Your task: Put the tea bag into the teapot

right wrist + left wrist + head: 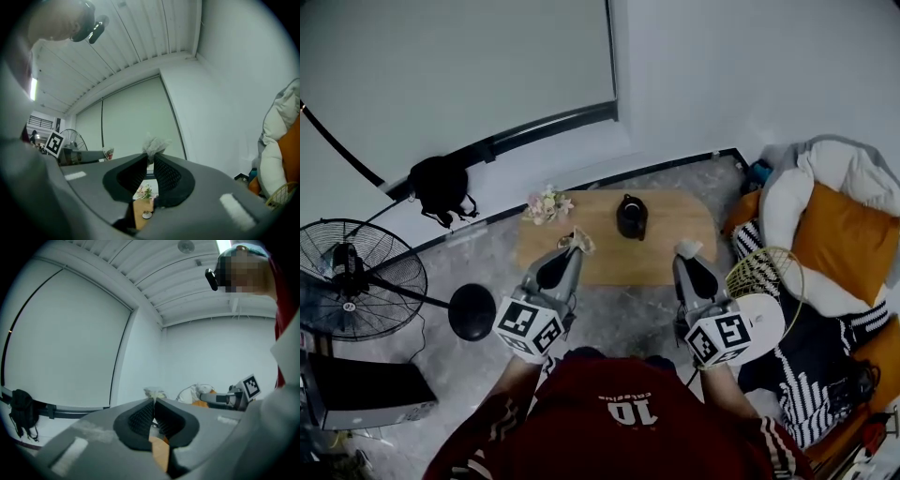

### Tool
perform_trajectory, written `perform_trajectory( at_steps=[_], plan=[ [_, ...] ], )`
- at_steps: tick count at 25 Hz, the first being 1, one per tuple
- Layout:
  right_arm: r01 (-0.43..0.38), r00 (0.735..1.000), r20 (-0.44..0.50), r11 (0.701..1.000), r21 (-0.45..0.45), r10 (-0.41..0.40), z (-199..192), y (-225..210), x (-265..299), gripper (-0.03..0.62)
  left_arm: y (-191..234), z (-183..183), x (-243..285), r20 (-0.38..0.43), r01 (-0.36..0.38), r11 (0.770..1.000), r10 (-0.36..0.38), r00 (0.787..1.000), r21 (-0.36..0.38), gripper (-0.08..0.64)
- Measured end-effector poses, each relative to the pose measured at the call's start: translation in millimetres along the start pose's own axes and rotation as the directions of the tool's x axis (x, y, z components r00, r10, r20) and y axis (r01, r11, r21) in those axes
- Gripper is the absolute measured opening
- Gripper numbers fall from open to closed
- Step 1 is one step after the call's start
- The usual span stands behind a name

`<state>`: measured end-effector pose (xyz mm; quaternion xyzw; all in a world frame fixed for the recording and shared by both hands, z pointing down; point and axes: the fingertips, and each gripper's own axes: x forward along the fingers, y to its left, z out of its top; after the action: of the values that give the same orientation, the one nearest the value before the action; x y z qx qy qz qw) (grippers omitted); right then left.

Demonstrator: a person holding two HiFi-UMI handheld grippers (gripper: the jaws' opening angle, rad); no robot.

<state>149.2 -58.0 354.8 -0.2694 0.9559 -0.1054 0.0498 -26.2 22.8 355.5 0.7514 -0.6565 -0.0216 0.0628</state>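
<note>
A black teapot (631,217) stands on a small wooden table (675,267) far below both grippers. My left gripper (574,246) is held high over the table's left front, shut on a thin tan wrapper piece (577,240). That piece shows as a pale scrap (153,392) at the jaw tips in the left gripper view. My right gripper (686,251) is raised at the table's right front, shut on a crumpled whitish tea bag (154,144). The tea bag (688,247) sticks out past the tips.
A bunch of pale flowers (547,204) lies at the table's back left corner. A standing fan (356,277) and its round base (472,311) are to the left. A sofa with an orange cushion (844,234) and a wicker basket (764,272) are to the right. A black bag (441,187) lies by the wall.
</note>
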Motion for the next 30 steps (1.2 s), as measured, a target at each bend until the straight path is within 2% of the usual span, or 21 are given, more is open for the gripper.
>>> perform_trajectory(
  at_steps=[3, 7, 10, 13, 19, 30],
  plan=[
    [0.015, 1.0, -0.002, 1.0, -0.022, -0.015, -2.2, -16.1, 1.8, 0.046, -0.8, 0.6, 5.5, -0.008, -0.009, 1.0, 0.009, 1.0, 0.023, 0.005],
    [0.028, 1.0, -0.006, 1.0, -0.001, -0.028, -5.9, -27.5, 7.6, 0.046, 7.0, -2.6, 8.6, -0.027, -0.021, 0.999, 0.022, 0.999, 0.038, 0.005],
    [0.031, 0.999, -0.016, 1.0, 0.0, -0.031, -10.1, -33.8, 17.3, 0.046, 11.7, -4.4, 17.8, -0.038, -0.004, 0.998, 0.006, 0.999, 0.064, 0.005],
    [0.041, 0.999, -0.035, 0.999, -0.004, -0.041, -16.5, -35.6, 29.0, 0.046, 21.4, -6.6, 27.5, -0.037, 0.005, 0.998, -0.003, 0.999, 0.056, 0.005],
    [0.087, 0.994, -0.06, 0.995, -0.04, -0.089, -18.5, -49.0, 58.0, 0.046, 47.0, -9.2, 63.1, -0.036, 0.054, 0.997, -0.052, 0.998, 0.053, 0.005],
    [0.157, 0.981, -0.096, 0.984, -0.088, -0.166, -18.8, -60.4, 117.1, 0.046, 93.5, -11.6, 128.4, -0.048, 0.175, 0.978, -0.171, 0.984, 0.114, 0.005]
  ],
)
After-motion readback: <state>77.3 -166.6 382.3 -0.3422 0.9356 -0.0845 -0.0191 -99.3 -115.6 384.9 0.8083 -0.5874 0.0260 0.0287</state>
